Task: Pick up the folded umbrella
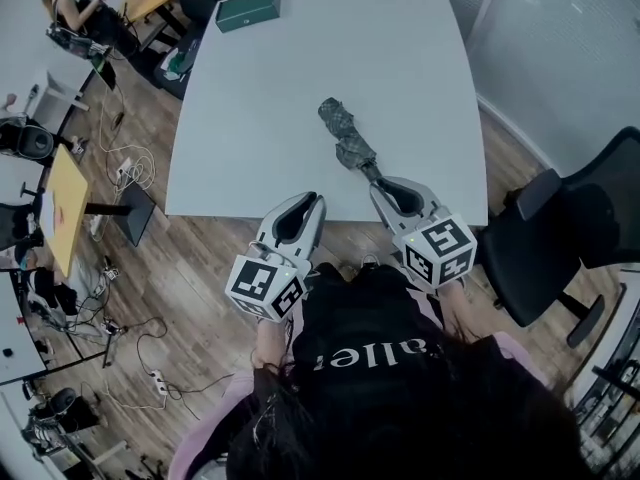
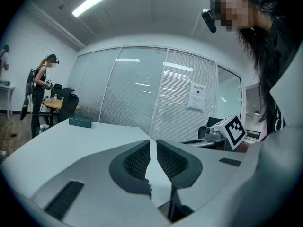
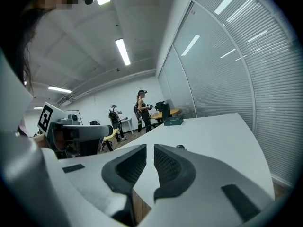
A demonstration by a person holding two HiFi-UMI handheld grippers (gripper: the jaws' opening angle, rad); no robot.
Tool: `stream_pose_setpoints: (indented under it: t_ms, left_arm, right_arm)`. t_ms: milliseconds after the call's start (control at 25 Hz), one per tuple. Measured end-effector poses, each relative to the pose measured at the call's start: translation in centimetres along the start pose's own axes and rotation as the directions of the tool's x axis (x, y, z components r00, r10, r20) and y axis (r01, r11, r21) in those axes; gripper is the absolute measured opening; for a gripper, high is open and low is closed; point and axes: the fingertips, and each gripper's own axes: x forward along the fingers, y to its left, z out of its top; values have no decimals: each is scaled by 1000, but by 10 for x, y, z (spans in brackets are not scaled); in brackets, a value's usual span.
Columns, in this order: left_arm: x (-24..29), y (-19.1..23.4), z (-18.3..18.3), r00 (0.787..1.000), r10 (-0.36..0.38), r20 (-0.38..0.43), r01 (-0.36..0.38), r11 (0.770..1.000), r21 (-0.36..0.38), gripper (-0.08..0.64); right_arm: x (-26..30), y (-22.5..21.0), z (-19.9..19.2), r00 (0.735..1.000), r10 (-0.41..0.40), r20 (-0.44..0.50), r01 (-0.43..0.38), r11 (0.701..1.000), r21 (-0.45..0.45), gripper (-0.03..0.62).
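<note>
In the head view the folded umbrella (image 1: 347, 136) lies on the white counter (image 1: 260, 118) at the middle of the frame. It runs diagonally, fabric end toward the upper left and dark handle toward the lower right, close to the counter's near edge. It looks light. The gathered fabric is soft and probably slippery, while the shaft inside and the handle are stiff, so the handle or the tightly strapped middle seems the surest hold. The right gripper (image 1: 383, 184) sits just at the handle end; whether it touches cannot be told. The left gripper (image 1: 308, 202) hovers over the near edge, to the left of it. Open counter lies all around the umbrella, a green box (image 1: 248, 10) sits well apart at the top of the frame, and a black chair (image 1: 560, 233) stands off the right side. In the left gripper view the left gripper (image 2: 152, 144) has its 2 jaws drawn together to a thin slit with nothing between them, and bare counter ahead. In the right gripper view the right gripper (image 3: 150, 148) likewise has its jaws closed and empty. A small dark tip just above the right-hand jaw may be the umbrella, so the jaws would have to open before closing on it.
</note>
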Motion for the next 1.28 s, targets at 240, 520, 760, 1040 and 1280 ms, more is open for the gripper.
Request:
stream_pose_setpoints:
  t_ms: [240, 520, 760, 1040, 1280]
  left_arm:
    - [5, 6, -6, 1000, -12, -16, 11, 1000, -16, 61]
    - [13, 34, 1, 998, -53, -17, 52, 998, -25, 61]
    - [27, 65, 3, 992, -120, -46, 120, 993, -18, 61]
    - [40, 95, 13, 975, -210, -72, 209, 978, -25, 61]
    - [48, 118, 5, 960, -260, -109, 256, 966, -49, 61]
  right_arm:
    - [8, -6, -4, 1000, -13, -20, 13, 1000, 7, 55]
    - [34, -11, -4, 998, -57, -37, 57, 998, 18, 55]
    - [67, -23, -11, 990, -118, -72, 120, 993, 24, 55]
    - [110, -40, -36, 971, -156, -182, 160, 987, 12, 55]
    - [141, -69, -68, 941, -179, -286, 181, 983, -20, 97]
